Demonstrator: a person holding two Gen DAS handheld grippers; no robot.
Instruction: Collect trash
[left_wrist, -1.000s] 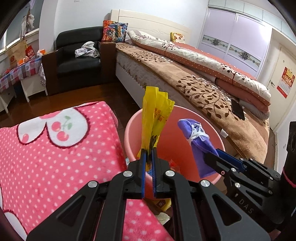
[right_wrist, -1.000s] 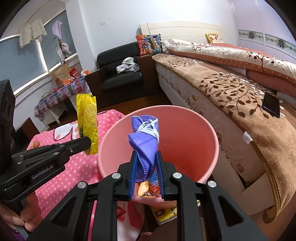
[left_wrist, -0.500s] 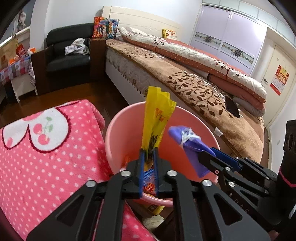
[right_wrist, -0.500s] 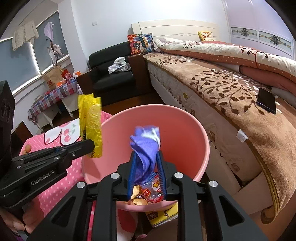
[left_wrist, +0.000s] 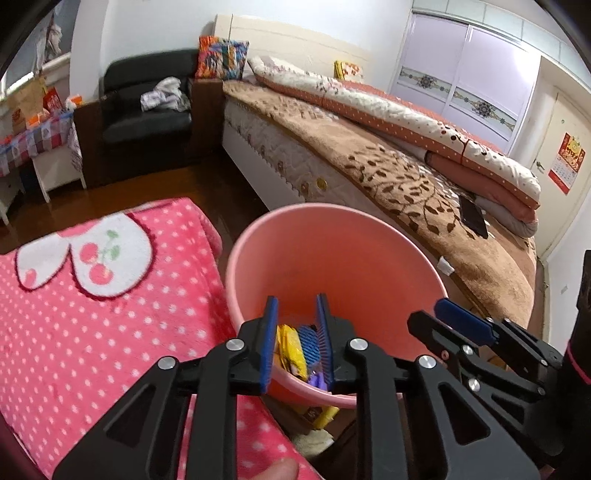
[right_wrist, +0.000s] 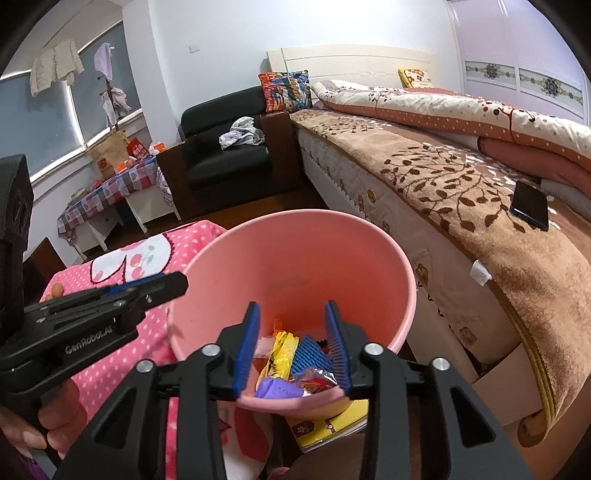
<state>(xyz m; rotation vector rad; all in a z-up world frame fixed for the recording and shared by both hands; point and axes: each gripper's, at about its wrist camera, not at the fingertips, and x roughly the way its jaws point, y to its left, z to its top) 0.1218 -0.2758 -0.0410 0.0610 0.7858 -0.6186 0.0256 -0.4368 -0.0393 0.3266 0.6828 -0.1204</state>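
With both tongs, left gripper (left_wrist: 295, 339) and right gripper (right_wrist: 291, 347), spread apart and empty above the pink bucket (right_wrist: 369, 266): yellow wrapper (right_wrist: 280, 350) inside, probably light, crinkly, slippery; best pinched by an edge.

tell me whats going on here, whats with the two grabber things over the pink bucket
A person is collecting trash with a handheld gripper in each hand. Both the left gripper and the right gripper hang open and empty over the pink bucket, which stands between a bed and a pink polka-dot blanket. A yellow wrapper and a purple piece lie at the bottom of the bucket among other wrappers, so that trash is in.
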